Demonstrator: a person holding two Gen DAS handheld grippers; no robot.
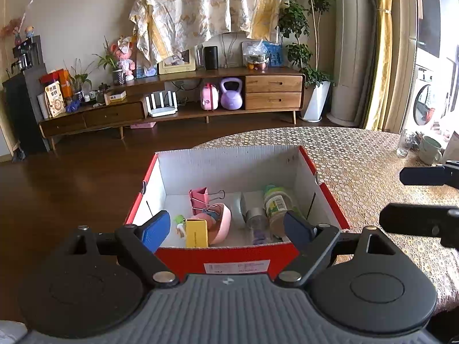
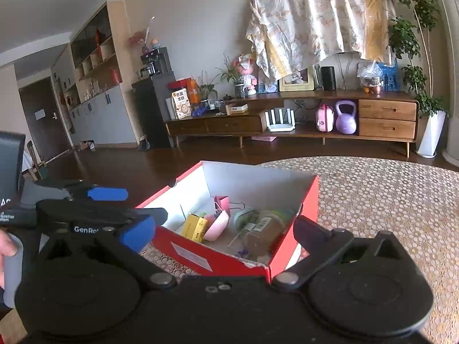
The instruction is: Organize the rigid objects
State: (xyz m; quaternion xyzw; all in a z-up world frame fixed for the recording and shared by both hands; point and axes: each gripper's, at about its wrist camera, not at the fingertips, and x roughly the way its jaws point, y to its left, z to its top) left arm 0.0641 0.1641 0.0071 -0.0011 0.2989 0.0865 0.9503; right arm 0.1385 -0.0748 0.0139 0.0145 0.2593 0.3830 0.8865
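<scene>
Jaws of left gripper and right gripper gape empty at lower frame; careless retreat might snag red box, tipping jar.

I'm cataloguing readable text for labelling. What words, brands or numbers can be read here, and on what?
"GenRo", cut off: on the left gripper arm, right wrist view.
White sticker on the red box: too blurred.
Jar label: unreadable.
Yellow box: print too small.
Snack bag on the sideboard: unreadable.
</scene>
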